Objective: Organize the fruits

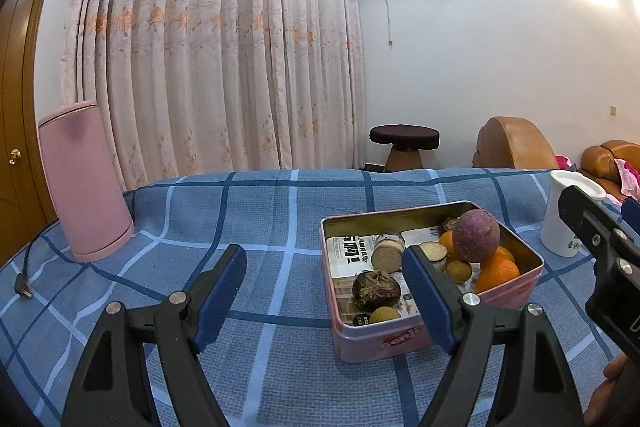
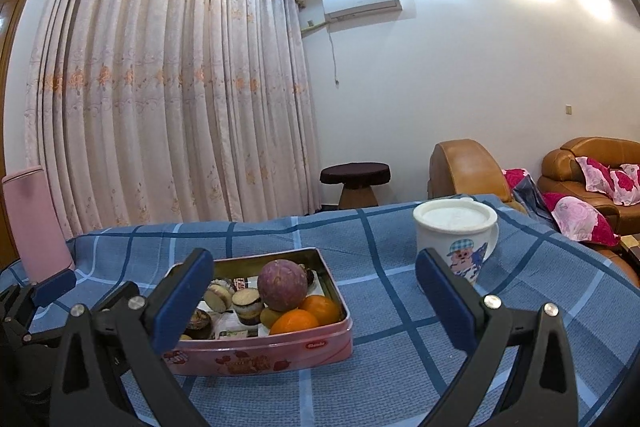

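Observation:
A pink tin box (image 1: 400, 341) (image 2: 280, 351) stands on the blue checked cloth. It holds a purple round fruit (image 1: 476, 235) (image 2: 282, 285) on top of oranges (image 1: 496, 269) (image 2: 294, 321), a dark wrinkled fruit (image 1: 376, 290), small yellow-green fruits (image 1: 385, 315) and small cakes (image 2: 247, 301). My left gripper (image 1: 324, 299) is open and empty, just left of and in front of the box. My right gripper (image 2: 316, 303) is open and empty, above the cloth in front of the box and the mug; part of it shows at the right edge of the left wrist view (image 1: 600, 239).
A white lidded mug (image 2: 456, 239) (image 1: 568, 215) stands right of the box. A pink cylinder appliance (image 1: 86, 179) with a black cable (image 1: 28, 267) stands at the far left. Curtains, a stool (image 2: 356, 183) and brown sofas (image 2: 592, 171) lie beyond the table.

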`<state>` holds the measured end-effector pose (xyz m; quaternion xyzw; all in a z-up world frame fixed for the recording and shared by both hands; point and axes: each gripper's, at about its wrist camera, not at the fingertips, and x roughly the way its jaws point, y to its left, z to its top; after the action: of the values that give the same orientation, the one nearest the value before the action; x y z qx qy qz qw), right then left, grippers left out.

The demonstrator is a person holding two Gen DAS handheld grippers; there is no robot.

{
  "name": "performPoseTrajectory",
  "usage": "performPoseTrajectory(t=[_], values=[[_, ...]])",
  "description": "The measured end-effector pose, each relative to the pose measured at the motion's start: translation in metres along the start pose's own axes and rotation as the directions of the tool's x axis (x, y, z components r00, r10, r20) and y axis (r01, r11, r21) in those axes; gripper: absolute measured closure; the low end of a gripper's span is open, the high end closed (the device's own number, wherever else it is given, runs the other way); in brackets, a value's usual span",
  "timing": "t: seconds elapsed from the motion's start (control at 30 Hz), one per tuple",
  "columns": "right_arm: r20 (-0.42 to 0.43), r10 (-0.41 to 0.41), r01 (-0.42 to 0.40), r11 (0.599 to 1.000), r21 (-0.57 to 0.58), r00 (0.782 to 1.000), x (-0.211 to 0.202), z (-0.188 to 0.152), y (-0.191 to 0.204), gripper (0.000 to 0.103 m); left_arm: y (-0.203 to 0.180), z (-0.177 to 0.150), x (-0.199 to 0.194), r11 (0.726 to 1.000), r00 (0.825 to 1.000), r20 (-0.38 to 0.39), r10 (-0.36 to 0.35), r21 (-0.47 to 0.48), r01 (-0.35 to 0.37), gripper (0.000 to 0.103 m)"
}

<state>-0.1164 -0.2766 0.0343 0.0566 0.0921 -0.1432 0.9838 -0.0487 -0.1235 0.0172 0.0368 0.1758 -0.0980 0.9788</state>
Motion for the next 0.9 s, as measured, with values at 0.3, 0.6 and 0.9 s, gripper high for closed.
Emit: performPoseTrajectory(t=[0.3, 0.6, 0.9], values=[[0.003, -0.004, 0.004, 1.000, 0.001, 1.000, 0.0006, 0.0013, -0.0005, 0.000, -0.0006, -0.0002, -0.0003, 1.000, 1.000, -0.001, 0.001, -0.001, -0.001, 0.022], [0.005, -0.003, 0.003, 1.000, 0.001, 1.000, 0.0000, 0.0013, -0.0010, 0.000, -0.0002, -0.0004, -0.0001, 1.000, 1.000, -0.001, 0.001, 0.000, -0.001, 0.021], [0.004, -0.004, 0.004, 1.000, 0.002, 1.000, 0.0002, 0.0015, -0.0009, 0.000, -0.0002, -0.0004, 0.0000, 1.000, 1.000, 0.000, 0.001, 0.001, -0.001, 0.021]])
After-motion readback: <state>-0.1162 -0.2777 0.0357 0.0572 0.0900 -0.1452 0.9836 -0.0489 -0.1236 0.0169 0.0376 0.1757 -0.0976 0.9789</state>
